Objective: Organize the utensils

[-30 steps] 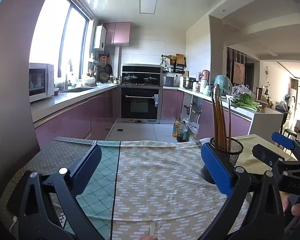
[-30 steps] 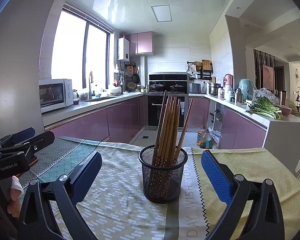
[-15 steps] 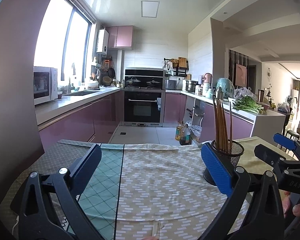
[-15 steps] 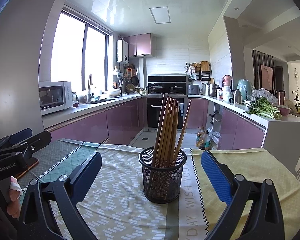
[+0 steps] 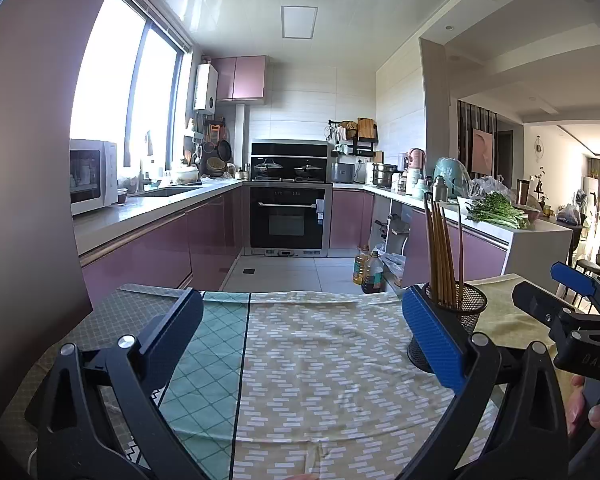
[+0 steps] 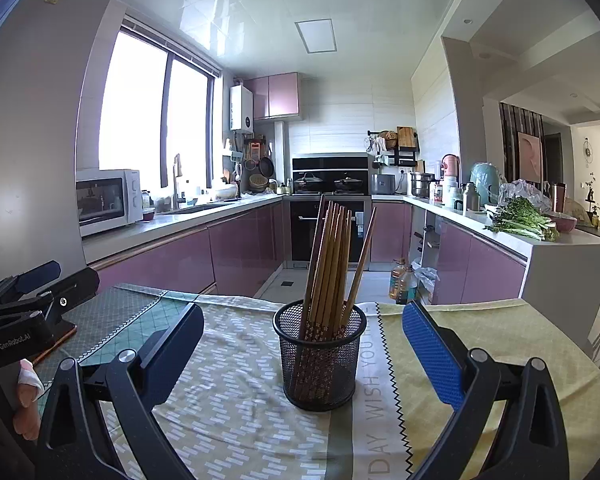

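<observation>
From my left wrist feed, the left gripper (image 5: 300, 340) hangs over the surface (image 5: 324, 360) with its fingers (image 5: 432, 340) spread wide and nothing between them. Under it lies a cloth in patches: a grey-green check at 9 o'clock, a teal diamond strip (image 5: 208, 360) next, then a pale block-print panel at centre. At 3 o'clock in that feed the black mesh holder (image 5: 464, 312) stands upright on the cloth, partly behind my blue finger pad, with a bundle of wooden chopsticks (image 5: 440, 256) rising out of it.

On the right wrist feed, the left gripper's black body shows at 9 o'clock, held in a hand (image 6: 24, 400). The right gripper (image 6: 302, 344) is also spread wide, gripping nothing, and the mesh holder (image 6: 320, 364) sits dead ahead between the two fingers (image 6: 432, 356), apart from both. The chopsticks (image 6: 332, 264) stand in it leaning toward 1 o'clock, most bunched together and one tilted off to the right. The holder rests where the block-print panel meets a strip printed with lettering (image 6: 374, 396); I can only read part of it. At 3 o'clock the cloth turns plain yellow-green (image 6: 500, 344).

Beyond the surface at 12 o'clock is a kitchen with pink cabinets, a black oven (image 6: 332, 216), a white microwave (image 6: 108, 200) at 10 o'clock, and leafy greens (image 6: 520, 220) on the far counter at 2 o'clock.
</observation>
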`<move>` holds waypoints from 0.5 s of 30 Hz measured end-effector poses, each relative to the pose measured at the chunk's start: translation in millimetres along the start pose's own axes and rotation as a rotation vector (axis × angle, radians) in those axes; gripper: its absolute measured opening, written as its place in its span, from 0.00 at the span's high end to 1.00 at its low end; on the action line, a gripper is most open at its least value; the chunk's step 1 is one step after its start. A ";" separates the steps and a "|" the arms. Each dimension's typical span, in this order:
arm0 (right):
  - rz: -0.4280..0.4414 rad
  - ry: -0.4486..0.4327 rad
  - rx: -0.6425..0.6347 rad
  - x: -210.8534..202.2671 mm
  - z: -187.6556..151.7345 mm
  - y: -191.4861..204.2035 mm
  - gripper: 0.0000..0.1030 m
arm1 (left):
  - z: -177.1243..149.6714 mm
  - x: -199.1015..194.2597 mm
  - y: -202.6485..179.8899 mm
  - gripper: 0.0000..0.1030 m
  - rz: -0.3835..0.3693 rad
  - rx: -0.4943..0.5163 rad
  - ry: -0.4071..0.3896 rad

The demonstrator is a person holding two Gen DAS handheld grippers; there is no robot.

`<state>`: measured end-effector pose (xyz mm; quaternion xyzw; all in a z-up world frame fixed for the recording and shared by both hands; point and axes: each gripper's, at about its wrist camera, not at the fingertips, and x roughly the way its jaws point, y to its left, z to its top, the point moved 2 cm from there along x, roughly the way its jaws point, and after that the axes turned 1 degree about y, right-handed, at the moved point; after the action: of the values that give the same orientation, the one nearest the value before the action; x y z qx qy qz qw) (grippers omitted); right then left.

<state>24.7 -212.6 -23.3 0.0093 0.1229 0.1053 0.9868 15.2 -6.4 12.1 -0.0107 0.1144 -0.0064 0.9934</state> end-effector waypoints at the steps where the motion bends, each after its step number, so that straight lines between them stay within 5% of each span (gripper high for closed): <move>1: -0.001 -0.001 -0.001 -0.3 0.2 0.1 0.07 | 0.2 -0.5 0.0 0.05 0.000 0.001 0.000; 15: -0.002 -0.006 0.000 1.4 2.0 1.2 0.07 | 0.0 -1.0 0.0 0.05 0.001 0.003 -0.003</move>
<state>26.3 -211.2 -21.6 0.0093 0.1199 0.1044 0.9872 14.2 -6.5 12.3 -0.0094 0.1131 -0.0060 0.9935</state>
